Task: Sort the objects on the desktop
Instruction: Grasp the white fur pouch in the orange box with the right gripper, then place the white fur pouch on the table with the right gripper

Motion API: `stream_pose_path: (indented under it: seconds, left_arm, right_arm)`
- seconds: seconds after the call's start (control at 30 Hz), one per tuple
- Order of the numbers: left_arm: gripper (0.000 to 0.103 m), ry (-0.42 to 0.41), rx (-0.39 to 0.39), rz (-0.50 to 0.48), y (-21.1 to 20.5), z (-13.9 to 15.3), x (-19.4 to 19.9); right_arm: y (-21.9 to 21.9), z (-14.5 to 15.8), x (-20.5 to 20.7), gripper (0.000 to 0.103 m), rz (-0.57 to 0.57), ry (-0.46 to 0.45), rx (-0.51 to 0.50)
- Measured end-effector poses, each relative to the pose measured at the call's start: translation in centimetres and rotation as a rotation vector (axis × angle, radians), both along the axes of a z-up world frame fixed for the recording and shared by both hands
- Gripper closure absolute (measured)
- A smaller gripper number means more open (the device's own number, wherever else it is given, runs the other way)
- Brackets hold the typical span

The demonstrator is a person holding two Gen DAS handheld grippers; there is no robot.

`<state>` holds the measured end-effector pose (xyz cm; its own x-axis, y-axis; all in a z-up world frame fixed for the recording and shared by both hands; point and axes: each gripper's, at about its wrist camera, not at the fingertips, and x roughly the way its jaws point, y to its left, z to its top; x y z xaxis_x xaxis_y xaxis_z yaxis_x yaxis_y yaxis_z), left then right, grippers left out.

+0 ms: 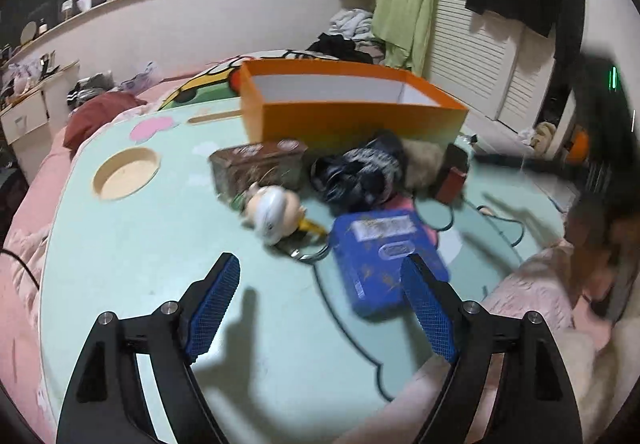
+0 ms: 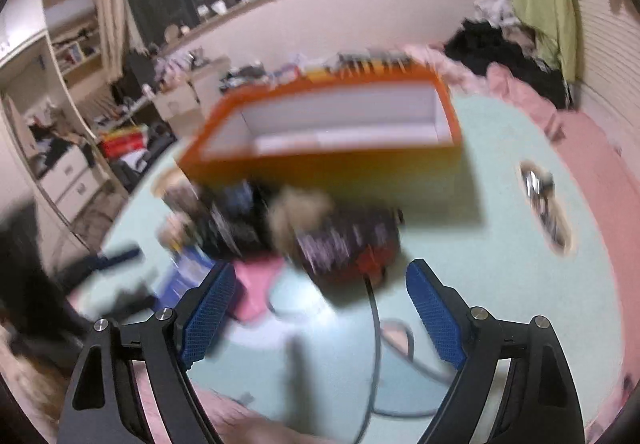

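Left gripper (image 1: pixel 320 280) and right gripper (image 2: pixel 320 286) both spread, empty, over cluttered mint tabletop (image 1: pixel 140 244), orange box (image 1: pixel 344 115), bedroom

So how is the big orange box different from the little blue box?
The orange box is open on top, showing a white, empty-looking inside; the blue box is closed and lies flat. The orange box is much bigger and stands at the far side of the table; the blue box sits nearer, beside the left tool. The blue box has a pale label; the orange box looks plain. Both are rectangular and rest on the table.
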<state>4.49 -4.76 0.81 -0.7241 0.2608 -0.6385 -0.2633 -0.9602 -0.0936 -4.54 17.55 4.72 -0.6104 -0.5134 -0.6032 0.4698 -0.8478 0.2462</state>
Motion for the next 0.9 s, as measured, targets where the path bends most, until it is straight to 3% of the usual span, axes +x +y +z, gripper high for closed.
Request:
stream_pose_path:
  seconds: [0.1, 0.23, 0.43, 0.57, 0.6, 0.67, 0.8, 0.9]
  left_arm:
    - [0.020, -0.001, 0.016, 0.018, -0.1, -0.2, -0.2]
    - [0.020, 0.031, 0.061, 0.027, -0.5, 0.7, -0.4]
    - [0.020, 0.067, 0.132, 0.099, -3.2, 2.3, -2.0]
    - [0.020, 0.074, 0.185, 0.124, -4.8, 3.2, -3.7]
    - [0.020, 0.073, 0.187, 0.125, -4.9, 3.4, -4.1]
    - [0.020, 0.071, 0.189, 0.121, -5.0, 3.9, -5.0]
    - [0.020, 0.066, 0.214, 0.080, -5.4, 5.3, -7.1]
    - [0.020, 0.048, 0.215, 0.047, -5.4, 6.6, -8.9]
  right_arm:
    - [-0.7, 3.4, -2.7, 0.019, 0.013, -0.001, -0.013]
    - [-3.7, 4.7, -9.4, 0.060, 0.069, -0.200, 0.011]
    - [-9.0, 0.0, -16.4, 0.061, 0.142, -0.481, 0.121]
    - [-12.3, -2.7, -17.3, 0.059, 0.166, -0.460, 0.331]
    - [-12.6, -3.2, -17.4, 0.063, 0.175, -0.470, 0.345]
    - [-12.9, -2.7, -17.6, 0.067, 0.188, -0.418, 0.334]
    - [-9.8, 0.9, -17.8, 0.068, 0.172, -0.361, 0.135]
    - [-6.2, 4.0, -16.2, 0.068, 0.154, -0.298, 0.067]
